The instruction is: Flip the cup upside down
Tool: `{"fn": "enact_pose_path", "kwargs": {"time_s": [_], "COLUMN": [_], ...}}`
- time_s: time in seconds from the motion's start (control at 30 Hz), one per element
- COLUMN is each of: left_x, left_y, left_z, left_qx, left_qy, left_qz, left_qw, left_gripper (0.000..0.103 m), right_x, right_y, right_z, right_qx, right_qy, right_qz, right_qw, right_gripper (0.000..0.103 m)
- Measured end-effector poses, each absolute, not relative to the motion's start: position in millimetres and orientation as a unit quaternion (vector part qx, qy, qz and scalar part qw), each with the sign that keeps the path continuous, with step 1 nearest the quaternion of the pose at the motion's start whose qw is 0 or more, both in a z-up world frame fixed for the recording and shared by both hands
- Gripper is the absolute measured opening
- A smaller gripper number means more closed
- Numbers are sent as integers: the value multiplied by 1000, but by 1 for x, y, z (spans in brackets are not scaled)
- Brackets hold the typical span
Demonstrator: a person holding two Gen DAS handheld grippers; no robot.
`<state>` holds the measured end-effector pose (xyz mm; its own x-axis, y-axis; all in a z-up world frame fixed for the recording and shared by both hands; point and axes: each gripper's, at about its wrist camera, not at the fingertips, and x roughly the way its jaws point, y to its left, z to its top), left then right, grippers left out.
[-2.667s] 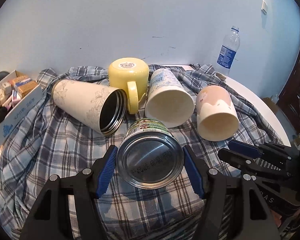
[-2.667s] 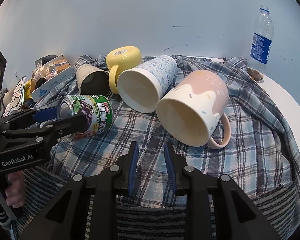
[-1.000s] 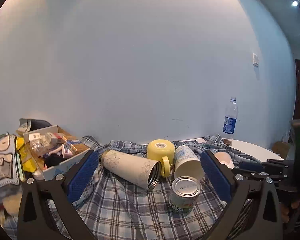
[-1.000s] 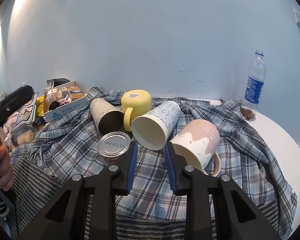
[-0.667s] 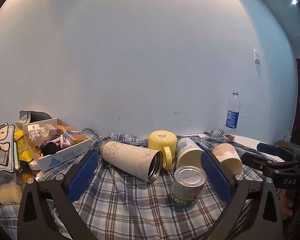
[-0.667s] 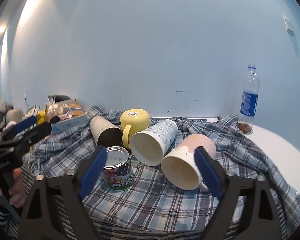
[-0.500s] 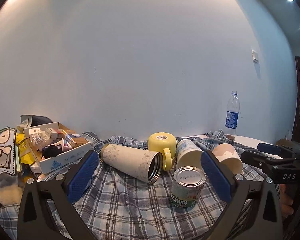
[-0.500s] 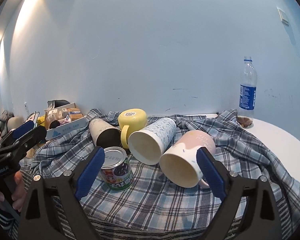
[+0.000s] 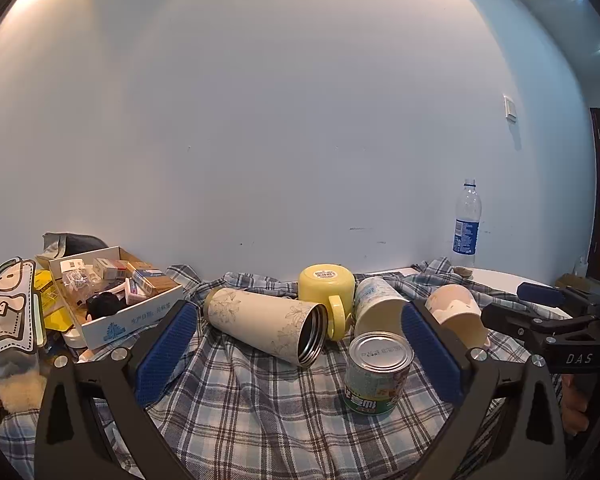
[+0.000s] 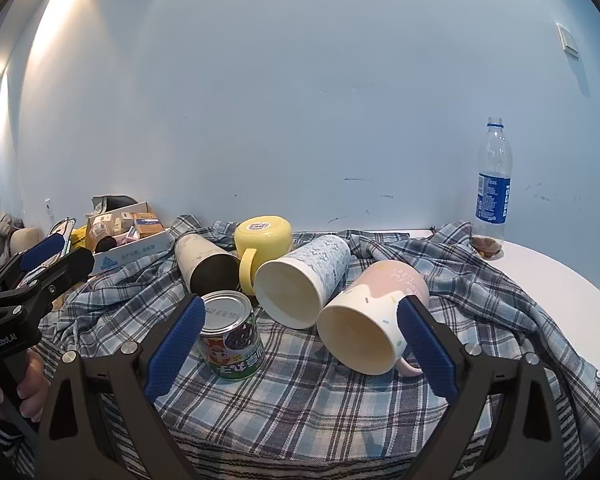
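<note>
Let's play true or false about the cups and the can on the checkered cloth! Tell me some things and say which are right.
1. The yellow mug is upside down. True.
2. The pink mug stands upright. False: it lies on its side, its opening toward the camera.
3. The can lies on its side. False: it stands on end on the plaid cloth.
4. The water bottle stands near the wall. True.
5. The right gripper is squeezing the pink mug. False: its jaws are wide open and hold nothing.
6. The left gripper is open. True.
</note>
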<state>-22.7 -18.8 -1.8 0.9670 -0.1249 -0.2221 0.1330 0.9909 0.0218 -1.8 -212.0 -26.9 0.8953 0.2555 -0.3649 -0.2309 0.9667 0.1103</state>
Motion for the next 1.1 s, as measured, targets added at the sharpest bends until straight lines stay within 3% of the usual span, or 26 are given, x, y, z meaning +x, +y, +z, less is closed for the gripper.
{"fn": "enact_pose_path", "kwargs": {"time_s": [1.1], "left_x": [-22], "left_y": [-17], "left_z": [-3], "left_qx": [16], "left_qy": [112], "left_qz": [-65], "left_qw": [991], "left_gripper": [103], "right_x": [1], "right_y": [-211], "right_z": [-29], "right_qx": [28], "right_qy": [195], "right_qz": [125], "right_qw": [972], "right_gripper": [96]}}
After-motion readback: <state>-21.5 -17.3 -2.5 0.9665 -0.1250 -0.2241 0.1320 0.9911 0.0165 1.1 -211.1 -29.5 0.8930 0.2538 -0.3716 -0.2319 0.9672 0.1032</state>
